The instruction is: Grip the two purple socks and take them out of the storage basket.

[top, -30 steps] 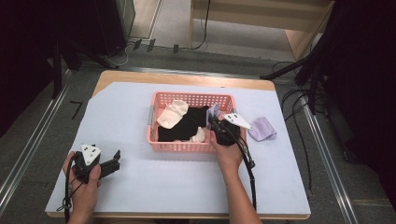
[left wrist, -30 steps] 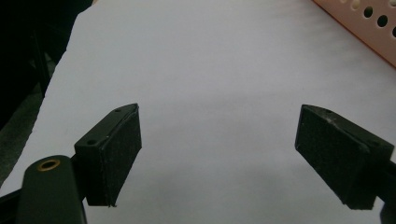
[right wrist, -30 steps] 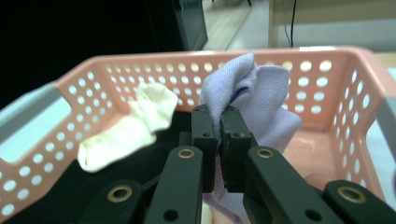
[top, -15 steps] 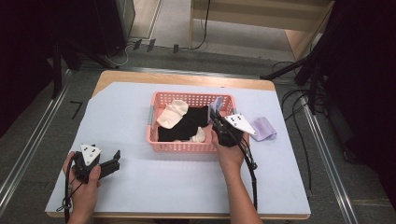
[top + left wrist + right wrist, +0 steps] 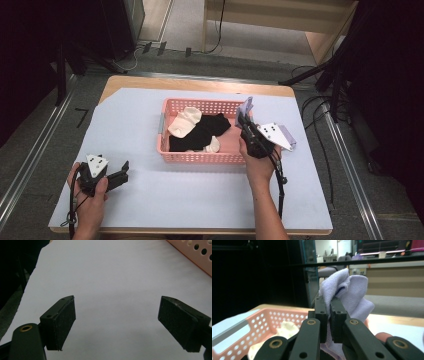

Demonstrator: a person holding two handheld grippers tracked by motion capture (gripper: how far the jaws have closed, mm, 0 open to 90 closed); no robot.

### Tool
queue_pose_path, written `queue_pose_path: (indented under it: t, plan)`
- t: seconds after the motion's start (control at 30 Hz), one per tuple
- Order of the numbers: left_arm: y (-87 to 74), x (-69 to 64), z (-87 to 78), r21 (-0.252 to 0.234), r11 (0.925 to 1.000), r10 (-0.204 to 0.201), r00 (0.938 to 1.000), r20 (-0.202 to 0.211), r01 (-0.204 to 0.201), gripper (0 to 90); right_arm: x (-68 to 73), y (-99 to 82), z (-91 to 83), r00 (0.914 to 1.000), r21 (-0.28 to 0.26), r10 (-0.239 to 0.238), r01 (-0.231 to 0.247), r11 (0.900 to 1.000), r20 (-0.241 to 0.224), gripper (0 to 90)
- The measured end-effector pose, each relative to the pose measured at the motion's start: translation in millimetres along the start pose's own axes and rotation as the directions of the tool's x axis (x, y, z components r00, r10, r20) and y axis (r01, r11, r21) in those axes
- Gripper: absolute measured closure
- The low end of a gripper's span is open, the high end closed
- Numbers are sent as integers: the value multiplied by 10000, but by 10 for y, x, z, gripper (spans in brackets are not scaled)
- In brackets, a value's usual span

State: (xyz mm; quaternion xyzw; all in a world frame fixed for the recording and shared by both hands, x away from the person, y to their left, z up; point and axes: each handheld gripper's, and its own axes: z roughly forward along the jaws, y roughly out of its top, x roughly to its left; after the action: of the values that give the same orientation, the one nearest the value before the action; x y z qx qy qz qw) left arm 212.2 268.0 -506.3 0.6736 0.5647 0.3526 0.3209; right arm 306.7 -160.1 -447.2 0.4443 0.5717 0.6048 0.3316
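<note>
pinching lavender sock (image 5: pixel 347 293) between right gripper (image 5: pixel 329 305) jaws.

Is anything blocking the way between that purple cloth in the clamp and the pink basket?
Nothing visible does. The right gripper holds the pale purple fabric sock in its shut jaws above the right rim of the pink perforated plastic basket, whose right end looks free of the socks lying inside.

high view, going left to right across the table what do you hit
left gripper → pink basket → cream sock → black sock → right gripper, shut on a lilac sock
</note>
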Motion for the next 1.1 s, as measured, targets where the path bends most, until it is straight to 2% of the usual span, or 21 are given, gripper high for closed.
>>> queue_pose_path:
  t: [0.17, 0.47, 0.7, 0.97, 1.1]
  plan:
    - [0, -1, -1, -10, 10000, -9, 10000, -6, 9, 154, -174, 62, -85, 9992, -268, 118, -108, 9996, 380, 865]
    - [-1, -1, -3, -28, 10000, 12, 10000, -16, -12, 154, -483, 75, -225, 9935, -271, 134, -104, 9996, 1131, 865]
    - [-1, -1, -3, -31, 10000, 4, 10000, -16, -4, 154, -733, -108, -252, 9835, 459, 175, -262, 9986, 1799, 864]
    - [-1, 0, -4, -24, 10000, 9, 10000, -22, -9, 154, -954, -372, -274, 9562, 1370, 452, -881, 9866, 2890, 864]
    - [-1, -1, -3, -30, 10000, 1, 10000, -21, -1, 154, -1016, -463, -274, 9524, 1720, 367, -925, 9808, 3025, 861]
